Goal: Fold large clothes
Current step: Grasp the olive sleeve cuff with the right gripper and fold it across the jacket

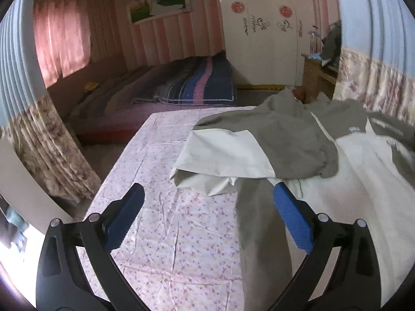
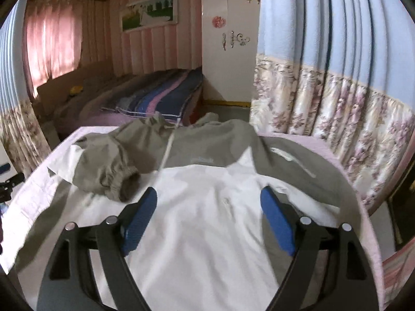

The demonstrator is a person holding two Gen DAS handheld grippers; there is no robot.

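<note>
Nearest in our right wrist view: right gripper [image 2: 208, 202], jaws spread wide, holding nothing, poised over the pale body panel of the jacket [image 2: 207, 207]; jacket lies flat on the table [image 2: 36, 178], zip line running away from us toward the far edge, so its long axis follows our line of sight; collar at the far edge, hem toward the near edge; one sleeve [image 2: 109, 163] already folded inward across the chest, cuff bunched just ahead of the right gripper's left finger; other sleeve spread toward the table's right edge, apparently not yet folded. Left gripper [image 1: 208, 197], jaws likewise spread and empty, sits over bare flowered cloth at the jacket's left side, folded sleeve just ahead. We judge the right gripper nearer the unfolded sleeve.
</note>
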